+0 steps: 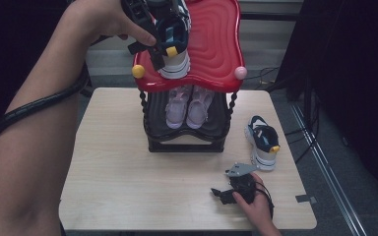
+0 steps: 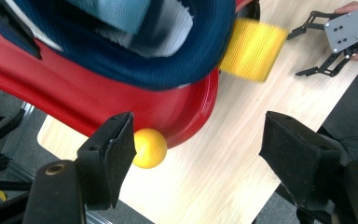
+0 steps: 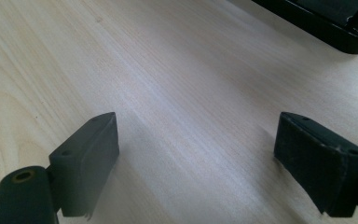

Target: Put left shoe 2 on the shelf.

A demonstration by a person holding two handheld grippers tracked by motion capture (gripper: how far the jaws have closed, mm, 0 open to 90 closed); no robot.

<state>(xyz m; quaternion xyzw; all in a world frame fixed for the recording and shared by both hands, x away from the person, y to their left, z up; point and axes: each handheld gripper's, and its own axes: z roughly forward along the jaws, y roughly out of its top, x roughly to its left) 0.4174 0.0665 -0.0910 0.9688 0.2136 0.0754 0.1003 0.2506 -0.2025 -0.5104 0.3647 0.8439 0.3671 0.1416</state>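
Note:
A navy and white sneaker (image 1: 174, 59) with a yellow heel tab (image 2: 251, 49) stands on the red top shelf (image 1: 216, 44) of a shoe rack, near its front left corner. My left gripper (image 1: 163, 49) is right behind the shoe's heel. In the left gripper view its jaws (image 2: 200, 126) stand open, with the sneaker (image 2: 158, 46) beyond the pads and nothing between them. The matching sneaker (image 1: 263, 142) lies on the table (image 1: 128, 172) right of the rack. My right gripper (image 1: 219, 195) rests low over the table's front edge, open and empty (image 3: 196, 135).
A pair of pink shoes (image 1: 188, 105) sits on the rack's black lower shelf. A yellow ball (image 1: 138, 71) and a pink ball (image 1: 240, 73) cap the red shelf's front corners. The rack's black base (image 3: 317, 23) lies ahead of the right gripper. Cables run along the floor at right.

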